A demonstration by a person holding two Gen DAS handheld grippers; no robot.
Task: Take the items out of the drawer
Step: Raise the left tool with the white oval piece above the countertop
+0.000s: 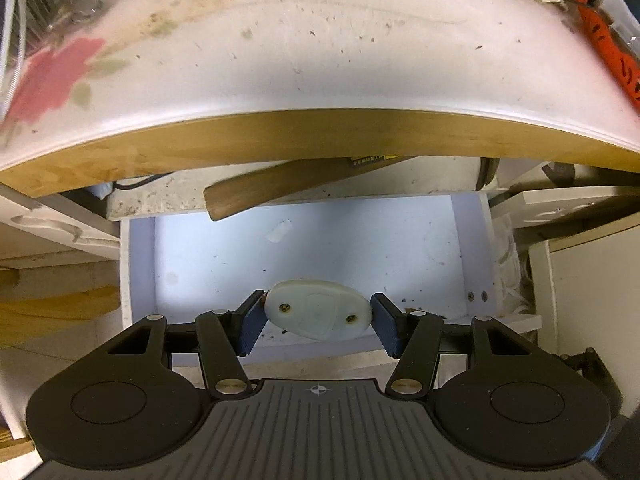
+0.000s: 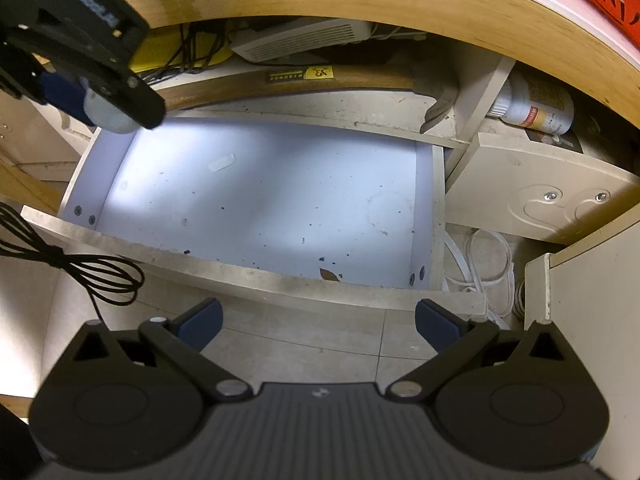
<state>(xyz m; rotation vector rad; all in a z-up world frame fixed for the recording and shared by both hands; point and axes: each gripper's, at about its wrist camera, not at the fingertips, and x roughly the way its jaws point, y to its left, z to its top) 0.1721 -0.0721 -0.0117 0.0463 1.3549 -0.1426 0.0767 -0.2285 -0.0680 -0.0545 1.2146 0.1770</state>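
While the left gripper [image 1: 319, 317] clamps a white oval part [image 1: 318, 314] above the open drawer [image 2: 260, 196], probably lifting it out, the right gripper [image 2: 319, 322] waits wide open, holding nothing.

The left wrist view looks forward along its fingers [image 1: 386, 320], close above the drawer [image 1: 360, 256] and under the tabletop [image 1: 320, 60] edge. The right wrist view faces the same drawer [image 2: 280, 196] from farther back, catching the left gripper [image 2: 86, 98] at upper left.
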